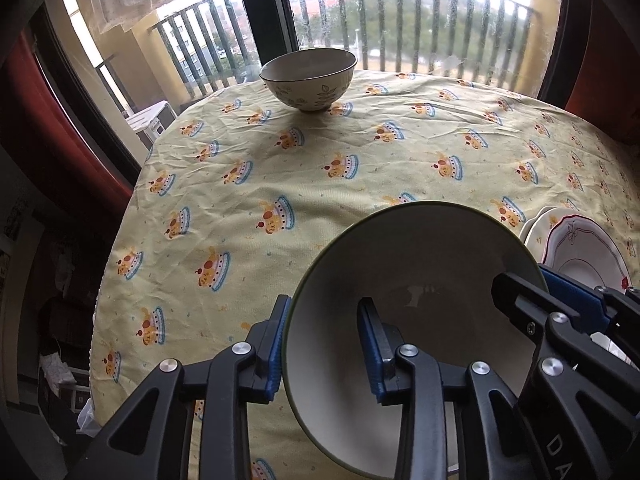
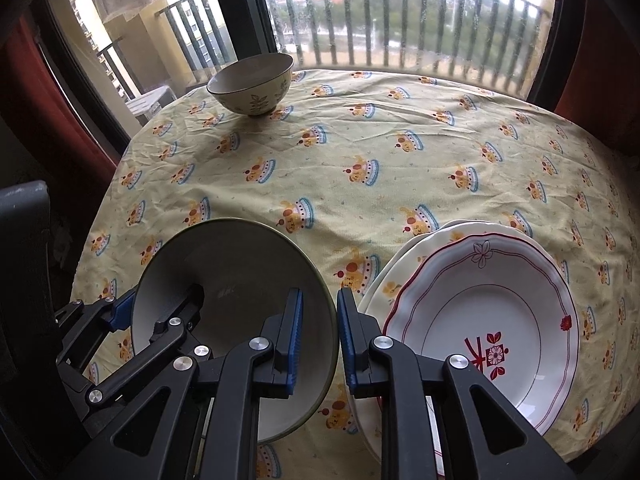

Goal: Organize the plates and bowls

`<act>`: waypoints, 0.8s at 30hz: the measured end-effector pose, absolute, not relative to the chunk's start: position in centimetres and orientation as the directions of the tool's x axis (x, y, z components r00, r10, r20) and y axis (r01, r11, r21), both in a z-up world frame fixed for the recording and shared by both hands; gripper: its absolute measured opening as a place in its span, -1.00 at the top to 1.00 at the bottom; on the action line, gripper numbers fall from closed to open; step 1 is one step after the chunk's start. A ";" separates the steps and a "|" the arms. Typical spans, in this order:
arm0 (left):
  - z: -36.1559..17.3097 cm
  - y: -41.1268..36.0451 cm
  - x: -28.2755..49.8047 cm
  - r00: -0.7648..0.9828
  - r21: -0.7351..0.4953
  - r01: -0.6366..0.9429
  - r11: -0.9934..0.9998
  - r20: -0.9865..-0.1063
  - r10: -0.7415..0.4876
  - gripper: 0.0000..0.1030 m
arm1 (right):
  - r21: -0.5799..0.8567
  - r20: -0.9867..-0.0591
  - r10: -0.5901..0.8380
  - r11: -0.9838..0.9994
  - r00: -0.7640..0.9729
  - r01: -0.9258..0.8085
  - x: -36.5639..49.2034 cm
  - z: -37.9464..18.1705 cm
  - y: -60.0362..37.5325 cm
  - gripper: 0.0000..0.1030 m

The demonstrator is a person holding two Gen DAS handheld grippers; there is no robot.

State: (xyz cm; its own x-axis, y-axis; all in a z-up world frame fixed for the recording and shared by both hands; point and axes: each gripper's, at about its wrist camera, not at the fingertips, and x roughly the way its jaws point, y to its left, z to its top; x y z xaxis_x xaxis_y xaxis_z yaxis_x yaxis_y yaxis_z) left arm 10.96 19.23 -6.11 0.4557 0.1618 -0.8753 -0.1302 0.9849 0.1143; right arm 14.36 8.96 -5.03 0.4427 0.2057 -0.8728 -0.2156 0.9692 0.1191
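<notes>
A white bowl with a green rim (image 1: 400,280) (image 2: 232,272) sits low at the near edge of the table, held from both sides. My left gripper (image 1: 323,350) (image 2: 156,308) straddles its left rim with the jaws apart: the outer pad lies by the wall and the inner pad stands clear of it. My right gripper (image 2: 320,340) (image 1: 548,300) straddles the right rim, jaws narrow and shut on the wall. A second, leaf-patterned bowl (image 1: 308,84) (image 2: 250,88) stands upright at the far left. A stack of plates (image 2: 480,320) (image 1: 576,248), red-trimmed one on top, lies just right of the held bowl.
A yellow patterned tablecloth (image 1: 320,168) covers the round table, with open cloth between the two bowls. A window with a balcony railing (image 2: 400,20) runs behind the far edge. A dark grey chair back (image 2: 24,220) stands left of the table.
</notes>
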 end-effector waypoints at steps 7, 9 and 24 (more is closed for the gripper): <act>-6.6 19.5 10.3 0.414 0.049 -0.051 0.997 -0.908 0.066 -0.48 | 0.123 -0.897 0.182 0.978 0.403 -0.167 13.5 -5.7 9.2 -0.26; -6.6 19.8 10.1 0.407 0.021 -0.034 0.999 -0.913 0.033 -0.60 | 0.123 -0.899 0.176 0.980 0.401 -0.156 13.3 -5.7 9.4 -0.37; -0.1 23.4 12.6 0.523 -0.032 0.042 0.999 -0.851 -0.049 -0.65 | 0.100 -0.841 0.127 0.992 0.526 -0.080 14.9 0.6 12.7 -0.49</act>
State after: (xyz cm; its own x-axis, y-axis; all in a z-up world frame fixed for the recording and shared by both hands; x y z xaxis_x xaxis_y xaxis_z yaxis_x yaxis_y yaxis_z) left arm 12.55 23.37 -0.06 0.5231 -0.0488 -0.8509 0.0418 0.9986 -0.0315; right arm 14.93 12.70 0.65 0.5257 0.1266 -0.8412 -0.0797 0.9918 0.0995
